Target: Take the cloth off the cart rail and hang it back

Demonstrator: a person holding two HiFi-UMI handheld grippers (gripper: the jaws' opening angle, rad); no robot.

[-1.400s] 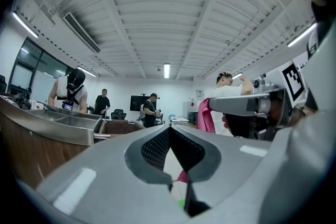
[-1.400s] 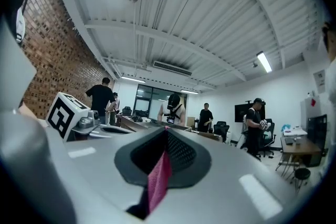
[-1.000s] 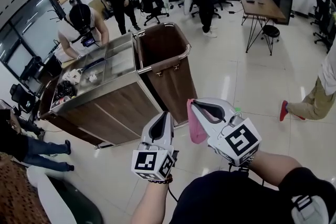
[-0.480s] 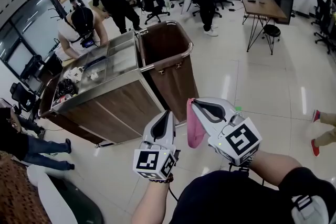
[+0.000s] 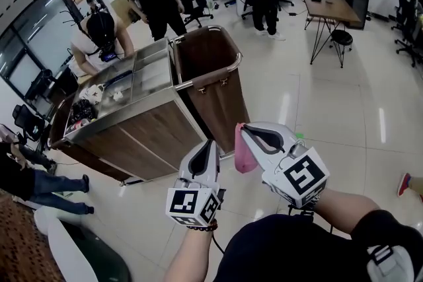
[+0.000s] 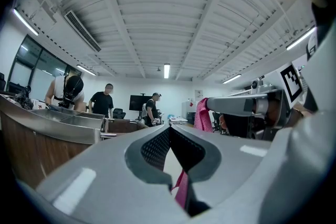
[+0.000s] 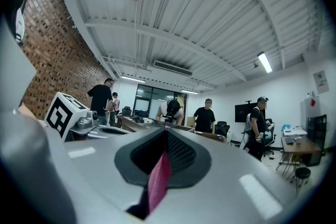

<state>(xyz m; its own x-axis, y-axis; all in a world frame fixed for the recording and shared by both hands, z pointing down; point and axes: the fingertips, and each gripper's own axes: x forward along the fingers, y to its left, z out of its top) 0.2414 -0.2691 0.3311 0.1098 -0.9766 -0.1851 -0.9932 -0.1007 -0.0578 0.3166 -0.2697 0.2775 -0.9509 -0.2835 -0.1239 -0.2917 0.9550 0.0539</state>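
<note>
R gripper (image 5: 243, 128) up front, jaws clamped on top edge of pink cloth (image 5: 245, 155), rest hanging loose below tips. L gripper (image 5: 211, 143) just beside, jaws pressed together. Farther off, cart (image 5: 158, 132) w/ chrome rail (image 5: 232, 68), apart from cloth.

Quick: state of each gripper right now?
Left gripper: closed, seemingly empty.
Right gripper: closed on the cloth.

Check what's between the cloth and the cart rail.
Nothing; in the head view the cloth hangs from the right gripper with open space before the cart rail.
</note>
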